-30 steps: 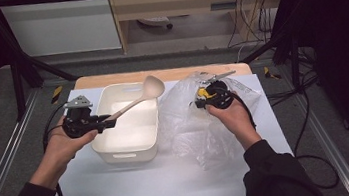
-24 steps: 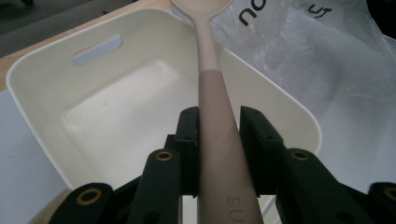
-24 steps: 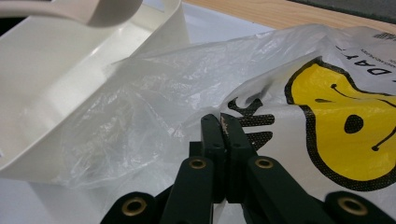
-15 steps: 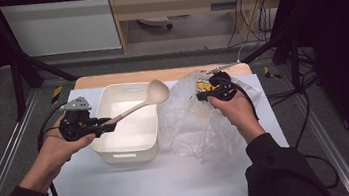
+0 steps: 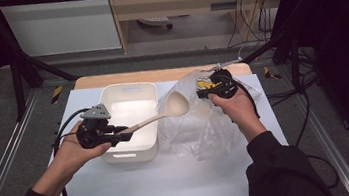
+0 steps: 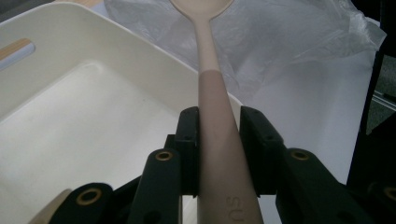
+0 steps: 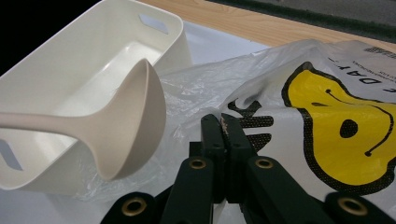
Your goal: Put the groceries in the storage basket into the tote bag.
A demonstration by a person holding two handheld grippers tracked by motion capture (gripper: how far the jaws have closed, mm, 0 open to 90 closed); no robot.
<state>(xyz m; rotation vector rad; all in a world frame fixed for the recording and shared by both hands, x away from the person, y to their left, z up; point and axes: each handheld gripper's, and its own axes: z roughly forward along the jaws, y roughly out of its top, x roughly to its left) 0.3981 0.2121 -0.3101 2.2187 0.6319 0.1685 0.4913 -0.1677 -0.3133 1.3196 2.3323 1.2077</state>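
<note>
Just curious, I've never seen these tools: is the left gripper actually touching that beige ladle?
Touching. In the left gripper view, the left gripper has both black jaws pressed against the handle of the ladle, no gap on either side.

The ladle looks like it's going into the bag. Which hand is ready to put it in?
Probably the left. The left tongs grip the ladle by its handle, with its bowl already at the plastic bag. The right tongs are pinched shut on the bag, lifting its edge.
</note>
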